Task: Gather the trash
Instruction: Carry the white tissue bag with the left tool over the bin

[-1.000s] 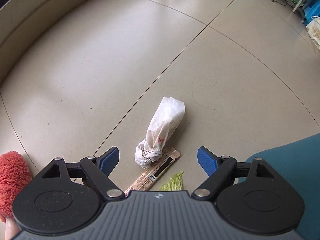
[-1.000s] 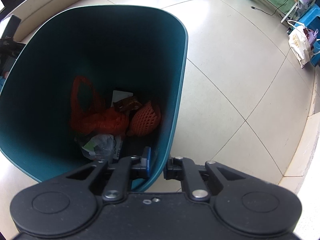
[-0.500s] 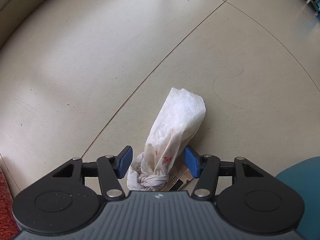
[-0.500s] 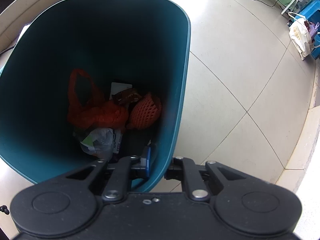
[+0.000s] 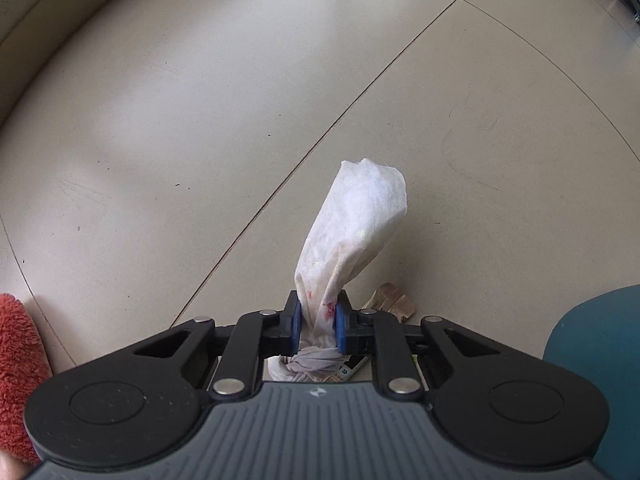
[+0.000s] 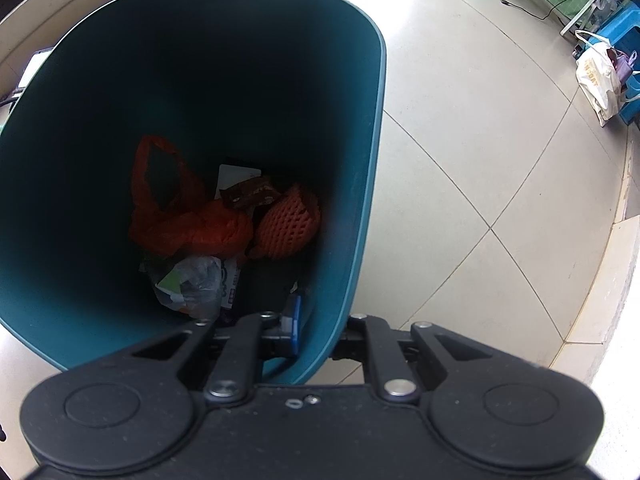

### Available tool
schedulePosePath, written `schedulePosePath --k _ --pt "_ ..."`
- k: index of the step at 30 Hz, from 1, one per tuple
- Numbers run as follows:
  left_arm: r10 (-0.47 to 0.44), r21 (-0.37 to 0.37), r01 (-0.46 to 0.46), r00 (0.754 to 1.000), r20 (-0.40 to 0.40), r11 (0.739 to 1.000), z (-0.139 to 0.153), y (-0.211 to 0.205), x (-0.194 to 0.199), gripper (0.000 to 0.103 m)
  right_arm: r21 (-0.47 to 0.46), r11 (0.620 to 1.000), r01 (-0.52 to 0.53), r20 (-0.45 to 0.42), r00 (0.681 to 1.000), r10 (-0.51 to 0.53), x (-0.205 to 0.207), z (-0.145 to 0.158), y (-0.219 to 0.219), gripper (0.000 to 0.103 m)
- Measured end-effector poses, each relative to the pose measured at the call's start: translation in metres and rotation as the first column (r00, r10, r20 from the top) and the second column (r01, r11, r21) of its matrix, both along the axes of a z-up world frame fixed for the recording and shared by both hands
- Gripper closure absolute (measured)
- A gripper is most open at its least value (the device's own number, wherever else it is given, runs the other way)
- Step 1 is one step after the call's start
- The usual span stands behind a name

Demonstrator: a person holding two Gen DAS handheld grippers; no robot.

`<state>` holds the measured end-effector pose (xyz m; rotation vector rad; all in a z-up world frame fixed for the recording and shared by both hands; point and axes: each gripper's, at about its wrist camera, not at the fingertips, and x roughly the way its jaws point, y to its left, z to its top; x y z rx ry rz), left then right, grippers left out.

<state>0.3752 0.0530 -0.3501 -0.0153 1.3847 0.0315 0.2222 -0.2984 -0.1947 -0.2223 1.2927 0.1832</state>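
A white knotted tissue (image 5: 356, 224) with red stains sticks up from the floor in the left wrist view. My left gripper (image 5: 318, 322) is closing on it just above the knot, and its blue pads (image 5: 296, 324) press the tissue from both sides. A brown wrapper (image 5: 394, 299) lies on the floor right behind. In the right wrist view my right gripper (image 6: 320, 334) is shut on the near rim of the teal trash bin (image 6: 372, 160), one finger inside and one outside. The bin holds an orange plastic bag (image 6: 188, 228), an orange foam net (image 6: 288, 228) and other scraps.
A red fuzzy thing (image 5: 16, 368) sits at the left edge of the left wrist view, and the bin's side (image 5: 600, 360) shows at the right. A white tote bag (image 6: 598, 76) and a blue stool (image 6: 624, 32) stand far right on the beige tiled floor.
My left gripper came down over the tissue and its jaws went from wide open to pressing on it; the tissue now stands more upright. The right gripper kept still on the bin rim.
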Motion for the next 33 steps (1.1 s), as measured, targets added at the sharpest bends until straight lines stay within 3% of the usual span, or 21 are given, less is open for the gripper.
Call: schedulePosePath --k 6,13,23,27,33 --pt "-0.003 -0.007 0.003 1.000 0.029 1.000 0.061 0.003 -0.021 0.087 -0.003 1.000 -0.004 0.021 1.000 0.004 -0.002 0.004 -0.001 0.092" --pt "-0.037 -0.045 0.044 0.990 0.136 0.998 0.159 -0.001 -0.054 0.087 0.010 1.000 0.017 0.025 1.000 -0.017 -0.002 0.008 -0.005 0.092" --pt "-0.132 -0.083 0.163 0.946 0.296 0.983 0.272 -0.035 -0.115 0.087 0.020 0.999 0.028 0.023 0.999 -0.028 0.000 0.012 -0.009 0.092" --pt "-0.207 -0.094 0.252 0.918 0.339 0.963 0.295 -0.071 -0.131 0.087 0.025 0.999 0.029 0.026 0.999 -0.029 0.000 0.014 -0.011 0.092" --pt "-0.313 -0.092 0.365 0.883 0.350 0.927 0.284 -0.124 -0.139 0.087 0.038 0.999 0.030 0.030 0.999 -0.031 -0.002 0.016 -0.014 0.092"
